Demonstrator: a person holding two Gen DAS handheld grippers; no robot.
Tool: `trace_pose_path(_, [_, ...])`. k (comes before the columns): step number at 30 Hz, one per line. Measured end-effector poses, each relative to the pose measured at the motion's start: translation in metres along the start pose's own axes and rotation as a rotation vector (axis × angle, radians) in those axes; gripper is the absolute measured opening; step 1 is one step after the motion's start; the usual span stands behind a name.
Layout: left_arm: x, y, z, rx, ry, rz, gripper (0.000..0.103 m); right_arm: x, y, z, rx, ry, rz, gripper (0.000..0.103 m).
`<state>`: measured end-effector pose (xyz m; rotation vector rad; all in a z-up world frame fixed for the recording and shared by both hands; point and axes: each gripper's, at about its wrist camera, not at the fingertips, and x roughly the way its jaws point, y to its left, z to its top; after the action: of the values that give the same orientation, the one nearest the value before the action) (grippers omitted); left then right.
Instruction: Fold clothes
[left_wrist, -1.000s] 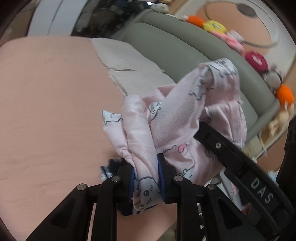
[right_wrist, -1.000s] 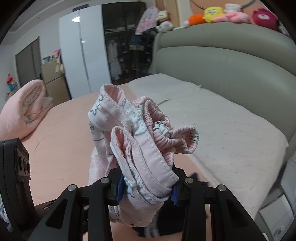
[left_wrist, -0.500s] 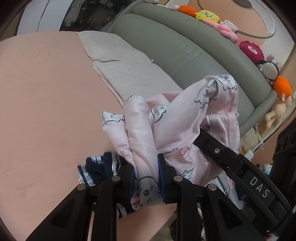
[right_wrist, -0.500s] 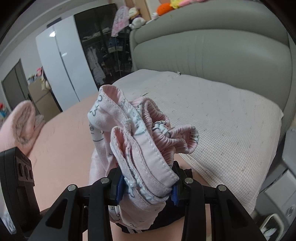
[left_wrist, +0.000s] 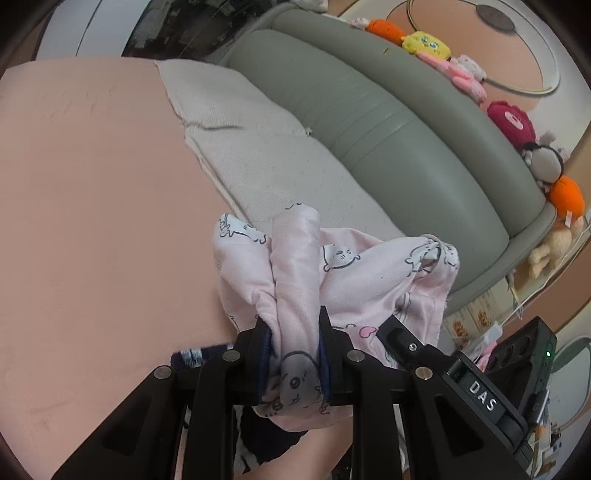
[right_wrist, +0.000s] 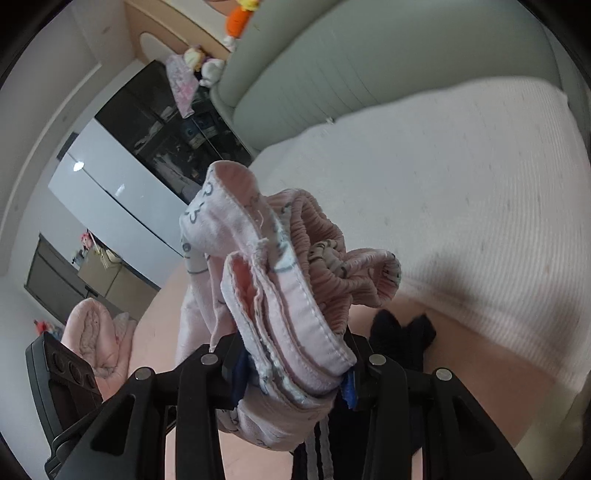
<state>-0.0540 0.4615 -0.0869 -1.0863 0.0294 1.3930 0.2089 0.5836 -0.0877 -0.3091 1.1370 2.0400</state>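
Observation:
A pink garment printed with small animals (left_wrist: 354, 273) hangs bunched between both grippers above the pink bed sheet (left_wrist: 92, 221). My left gripper (left_wrist: 295, 354) is shut on a fold of it. My right gripper (right_wrist: 295, 373) is shut on its gathered waistband and hem (right_wrist: 291, 295). The right gripper's body (left_wrist: 461, 384) shows at the lower right of the left wrist view. A dark navy garment with white stripes (left_wrist: 192, 356) lies on the sheet under the grippers, and it also shows in the right wrist view (right_wrist: 399, 332).
A white mat (left_wrist: 266, 147) lies along the grey padded headboard (left_wrist: 388, 122), which carries plush toys (left_wrist: 509, 122). A rolled pink quilt (right_wrist: 92, 332) lies at the left. A white and dark wardrobe (right_wrist: 147, 147) stands behind.
Both grippers have tilted and moved towards the headboard side with the pink garment still held. The garment hangs lower in the left view. The right view has rolled, with the white mat filling its right.

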Motion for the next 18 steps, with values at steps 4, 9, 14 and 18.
trace_pose_path(4, [0.013, 0.009, -0.013, 0.002, 0.027, 0.018, 0.019, 0.009, -0.015, -0.013, 0.011, 0.029, -0.012, 0.038])
trace_pose_path(9, [0.024, 0.02, -0.026, -0.017, 0.071, 0.015, 0.019, 0.013, -0.026, -0.026, -0.024, 0.074, -0.04, 0.038])
trace_pose_path(14, [0.031, 0.03, -0.045, -0.034, 0.117, 0.015, 0.019, 0.013, -0.034, -0.04, -0.087, 0.122, -0.075, 0.039])
trace_pose_path(18, [0.031, 0.039, -0.06, -0.096, 0.151, -0.008, 0.019, 0.009, -0.041, -0.049, -0.117, 0.162, -0.099, 0.04])
